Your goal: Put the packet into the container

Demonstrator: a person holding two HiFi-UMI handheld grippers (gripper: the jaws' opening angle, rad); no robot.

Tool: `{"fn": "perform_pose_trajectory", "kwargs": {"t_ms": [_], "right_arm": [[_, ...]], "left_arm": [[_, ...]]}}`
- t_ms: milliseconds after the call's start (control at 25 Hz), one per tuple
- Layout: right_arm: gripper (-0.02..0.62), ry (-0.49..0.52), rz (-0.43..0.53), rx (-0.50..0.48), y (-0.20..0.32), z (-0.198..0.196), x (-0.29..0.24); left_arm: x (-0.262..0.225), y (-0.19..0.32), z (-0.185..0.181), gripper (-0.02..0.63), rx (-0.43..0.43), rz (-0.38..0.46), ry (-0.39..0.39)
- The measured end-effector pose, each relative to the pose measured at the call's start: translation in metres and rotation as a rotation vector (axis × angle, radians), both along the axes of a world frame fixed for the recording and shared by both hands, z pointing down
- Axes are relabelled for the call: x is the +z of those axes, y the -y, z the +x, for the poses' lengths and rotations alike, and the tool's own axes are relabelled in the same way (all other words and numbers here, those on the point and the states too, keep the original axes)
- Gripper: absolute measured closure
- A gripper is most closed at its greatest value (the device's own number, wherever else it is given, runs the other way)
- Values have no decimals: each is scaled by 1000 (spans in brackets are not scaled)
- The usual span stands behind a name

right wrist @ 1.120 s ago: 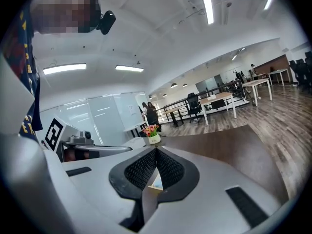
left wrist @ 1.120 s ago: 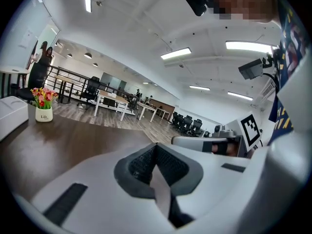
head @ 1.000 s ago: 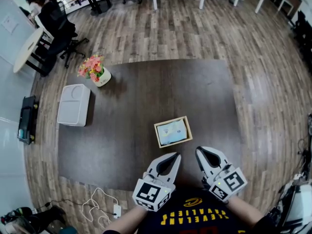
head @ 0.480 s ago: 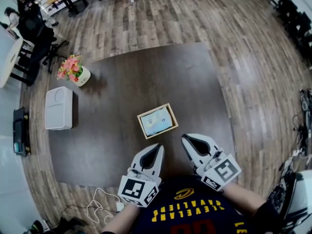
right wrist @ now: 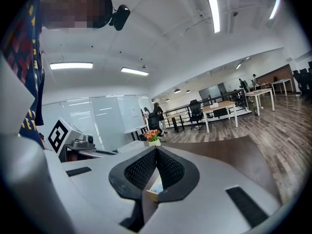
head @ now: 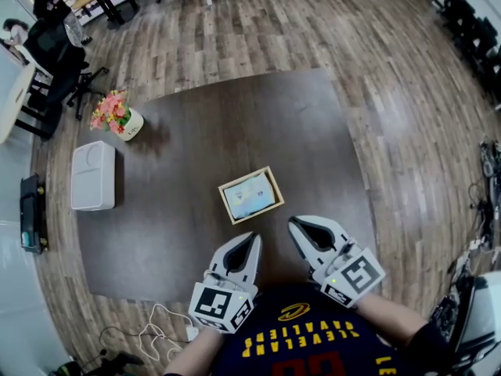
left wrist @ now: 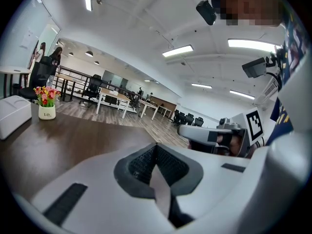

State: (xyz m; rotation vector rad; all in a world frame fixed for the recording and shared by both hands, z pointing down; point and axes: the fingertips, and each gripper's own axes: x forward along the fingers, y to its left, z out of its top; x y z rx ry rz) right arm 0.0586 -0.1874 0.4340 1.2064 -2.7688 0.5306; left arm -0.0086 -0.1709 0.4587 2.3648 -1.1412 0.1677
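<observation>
At the near edge of the dark surface (head: 196,147), the left tool (head: 252,237) is hovering with its jaws pressed fully together and gripping nothing. Beside it, the right tool (head: 293,225) is also hovering with its jaws meeting at their tips, and it too is carrying nothing. Both tools are pointing away from the person, tips apart from each other, and their marker cubes are sitting close to the person's dark shirt (head: 301,343).

Just ahead of the two tips, and touching neither, the wooden container (head: 225,204) is resting on the surface, turned slightly askew. The packet (head: 250,196), pale blue and white, is lying flat inside it and filling most of its floor. In the right gripper view a corner of the container is showing through the gap below the closed jaws.

Well apart to the left, a white box (head: 92,176) is sitting near the surface's edge, and a small pot of pink and yellow flowers (head: 116,113) is standing beyond it near the far left corner. A white cable (head: 160,319) is lying on the wooden floor (head: 407,116) below the near left corner.
</observation>
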Motion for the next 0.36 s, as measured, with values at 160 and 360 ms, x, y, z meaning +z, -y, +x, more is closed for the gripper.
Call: {"fn": "perform_pose_trajectory", "kwargs": {"t_ms": [160,360], "right_arm": [[586,-9,-2,-3,-1,0,0],[586,-6,-7,6,-1,2,3]], "left_arm": [[2,0,0,606,1,1,0],[5,0,0,606,-4,-3,2]]}}
